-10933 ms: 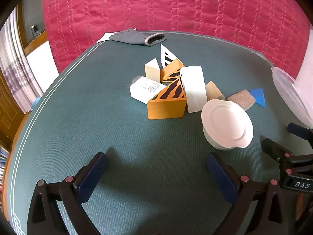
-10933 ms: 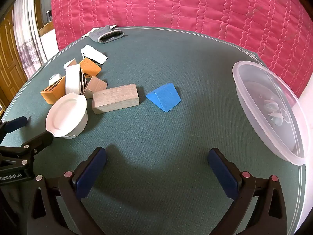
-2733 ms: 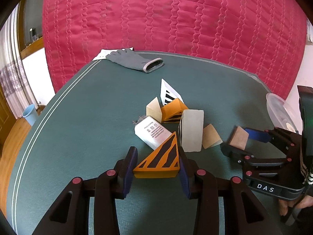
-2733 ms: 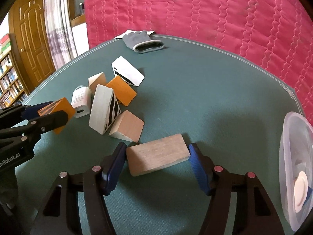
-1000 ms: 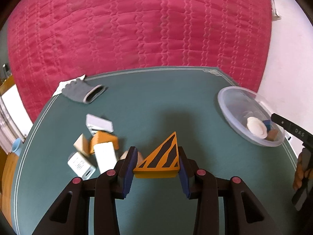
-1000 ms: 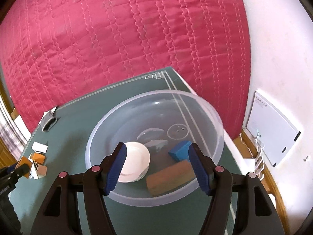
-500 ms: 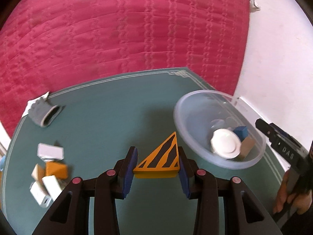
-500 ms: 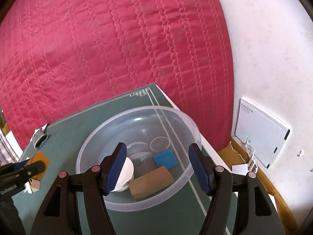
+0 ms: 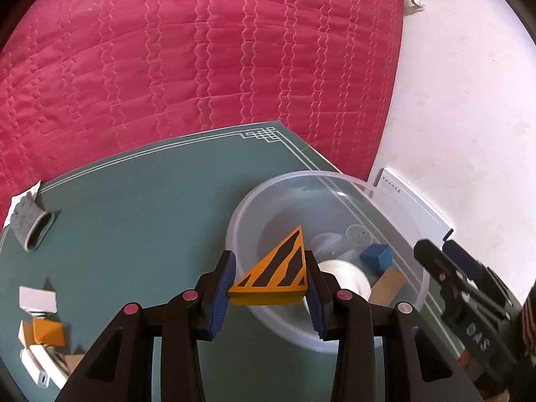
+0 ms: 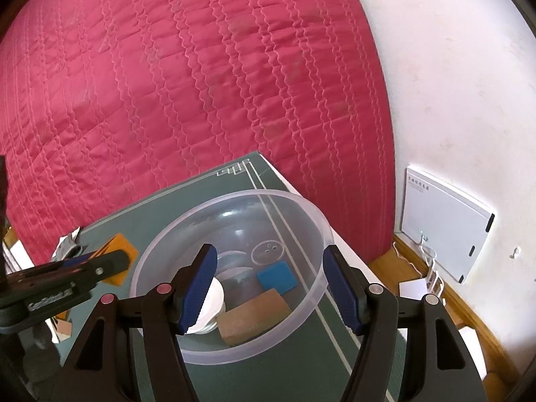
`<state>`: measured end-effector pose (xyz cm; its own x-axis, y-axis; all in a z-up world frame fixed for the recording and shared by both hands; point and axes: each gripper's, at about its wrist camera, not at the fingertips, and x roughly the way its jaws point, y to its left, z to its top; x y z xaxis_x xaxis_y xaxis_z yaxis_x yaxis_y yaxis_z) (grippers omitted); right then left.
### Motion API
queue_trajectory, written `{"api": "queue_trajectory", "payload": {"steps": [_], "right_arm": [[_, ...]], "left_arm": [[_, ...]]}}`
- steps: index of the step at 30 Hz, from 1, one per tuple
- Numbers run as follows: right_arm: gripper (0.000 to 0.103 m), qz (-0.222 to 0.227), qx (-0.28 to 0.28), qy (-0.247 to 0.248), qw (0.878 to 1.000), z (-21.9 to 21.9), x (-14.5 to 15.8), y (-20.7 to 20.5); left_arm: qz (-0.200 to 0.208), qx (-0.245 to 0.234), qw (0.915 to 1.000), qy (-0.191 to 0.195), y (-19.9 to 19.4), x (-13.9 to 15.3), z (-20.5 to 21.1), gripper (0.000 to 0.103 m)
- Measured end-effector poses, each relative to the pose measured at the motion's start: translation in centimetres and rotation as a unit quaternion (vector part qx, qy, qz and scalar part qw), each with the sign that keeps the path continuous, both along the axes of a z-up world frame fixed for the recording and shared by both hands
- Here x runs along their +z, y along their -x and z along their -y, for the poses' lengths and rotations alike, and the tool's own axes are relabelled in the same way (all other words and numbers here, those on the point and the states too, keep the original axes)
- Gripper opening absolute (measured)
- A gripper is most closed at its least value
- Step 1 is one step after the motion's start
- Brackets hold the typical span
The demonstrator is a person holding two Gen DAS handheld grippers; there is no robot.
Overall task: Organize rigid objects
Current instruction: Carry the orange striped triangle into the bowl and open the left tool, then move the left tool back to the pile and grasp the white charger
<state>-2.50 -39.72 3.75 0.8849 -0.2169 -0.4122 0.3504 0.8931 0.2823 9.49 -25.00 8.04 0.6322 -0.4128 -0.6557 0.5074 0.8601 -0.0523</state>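
Left gripper (image 9: 268,288): its blue fingers (image 9: 223,293) are clamped on the two sides of the wedge, one pad against each flank; it is held above the near-left rim of the bowl.
Wedge (image 9: 273,276): an orange triangular block with black stripes, pinched between the left fingers, its point aimed away from the camera and over the bowl; it is off the desk and not yet inside the bowl.
Bowl (image 10: 160,258): clear plastic, sitting at the corner of the desk, the landmark for everything here.
Inside the bowl: a white lid (image 10: 209,305) on the near-left side, a tan wooden block (image 10: 253,315) at the near side, and a blue block (image 10: 278,278) beyond the wooden one, touching or almost touching it.
Right gripper (image 10: 269,289): fingers (image 10: 340,289) spread apart with nothing between them, hanging over the near side of the bowl; in the left wrist view it shows to the right of the bowl.
Desk (image 9: 140,207): green top with pale border lines running under the bowl.
Left of the bowl, well apart: a grey glove (image 9: 30,222) at the far desk edge and a small heap of blocks (image 9: 45,331) at the near-left edge.
Behind the bowl: a red quilted cover (image 10: 187,83); to its right a white wall and a white panel (image 10: 442,231).
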Motion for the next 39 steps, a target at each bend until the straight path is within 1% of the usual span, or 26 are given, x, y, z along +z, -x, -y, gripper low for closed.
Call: {"api": "queue_trajectory", "payload": {"steps": [3,5,6,15,17,20,26,30,35,39], "right_arm": [[0.067,0.000,0.000,-0.003,1.000,0.1,0.0,-0.1],[0.067,0.000,0.000,-0.004,1.000,0.1,-0.1,-0.1],[0.067,0.000,-0.001,-0.004,1.000,0.1,-0.1,-0.1],[0.067,-0.002,-0.002,-0.003,1.000,0.2,-0.2,0.0],[0.067,-0.003,-0.002,-0.002,1.000,0.3,-0.2,-0.1],[0.067,-0.004,-0.002,-0.003,1.000,0.3,-0.2,-0.1],[0.067,-0.004,-0.001,-0.003,1.000,0.3,-0.2,-0.2],[0.067,-0.005,0.001,-0.001,1.000,0.2,-0.3,-0.4],[0.067,-0.005,0.001,-0.002,1.000,0.2,-0.3,-0.3],[0.067,-0.005,0.000,-0.002,1.000,0.1,-0.3,-0.3]], "left_arm": [[0.002,0.000,1.0000,0.008,-0.6,0.1,0.8,0.044],[0.000,0.005,0.9999,0.011,-0.9,0.0,1.0,0.069],[0.001,0.011,0.9998,0.015,-1.0,0.0,0.9,0.071],[-0.004,0.046,0.9989,0.011,-1.5,-0.5,-1.7,0.071],[-0.004,0.051,0.9987,0.008,-1.4,-0.6,-2.1,0.072],[-0.004,0.061,0.9981,0.005,-1.2,-0.7,-2.8,0.075],[-0.001,0.072,0.9974,-0.008,-0.5,-1.0,-3.7,0.076],[0.009,0.082,0.9965,-0.014,0.2,-0.9,-4.8,0.076],[0.012,0.105,0.9943,-0.018,0.7,-1.0,-7.1,0.077],[0.012,0.131,0.9912,-0.019,1.1,-1.0,-9.8,0.077]]}}
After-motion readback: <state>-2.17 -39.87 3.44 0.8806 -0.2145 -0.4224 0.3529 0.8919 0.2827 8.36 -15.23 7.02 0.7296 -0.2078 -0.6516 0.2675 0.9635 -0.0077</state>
